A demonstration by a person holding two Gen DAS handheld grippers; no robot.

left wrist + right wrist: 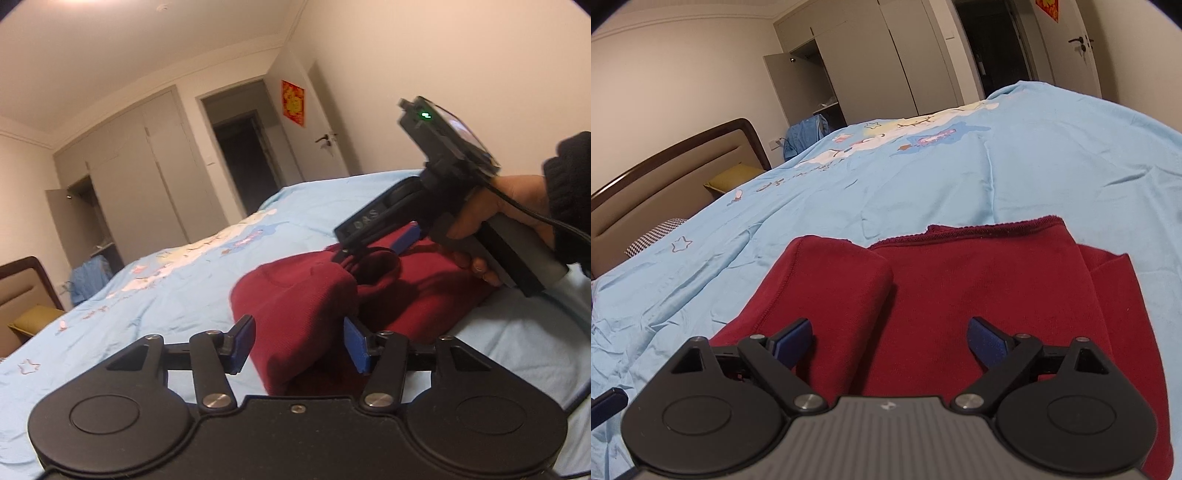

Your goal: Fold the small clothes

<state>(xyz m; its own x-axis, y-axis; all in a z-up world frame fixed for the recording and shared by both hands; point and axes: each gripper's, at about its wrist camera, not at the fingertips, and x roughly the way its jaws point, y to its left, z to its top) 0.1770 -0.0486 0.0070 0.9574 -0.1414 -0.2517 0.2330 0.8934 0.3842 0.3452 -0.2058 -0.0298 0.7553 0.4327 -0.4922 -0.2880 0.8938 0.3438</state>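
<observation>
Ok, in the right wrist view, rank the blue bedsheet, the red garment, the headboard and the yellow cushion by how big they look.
1. Blue bedsheet
2. Red garment
3. Headboard
4. Yellow cushion

The garment lies nearest the camera, so its lead over the headboard is apparent only.

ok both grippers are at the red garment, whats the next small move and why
Probably shut the left gripper on the folded edge of the red garment. Its blue pads stand open on either side of that thick fold, so the cloth is already between them. The right gripper is open too, over the garment, holding nothing. I can't tell which way the fold should go next.
</observation>
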